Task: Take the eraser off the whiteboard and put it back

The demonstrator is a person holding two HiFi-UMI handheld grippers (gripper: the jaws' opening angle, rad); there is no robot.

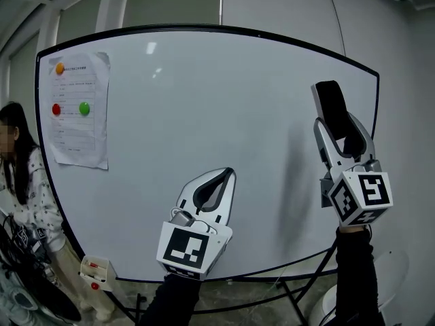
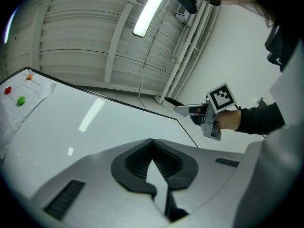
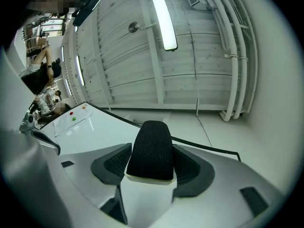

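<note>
Now R gripper (image 1: 340, 131) holds eraser (image 1: 330, 100) by whiteboard (image 1: 204, 114); L gripper (image 1: 216, 185) closed, empty.

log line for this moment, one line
right gripper: shut on black-felt white-backed eraser | left gripper: shut, empty | place: in front of white whiteboard

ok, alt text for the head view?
The right gripper holds a black eraser up before the whiteboard, near its right edge; the left gripper, shut and empty, is lower, at centre. A sheet with three coloured magnets hangs top left; a person is at far left.
</note>
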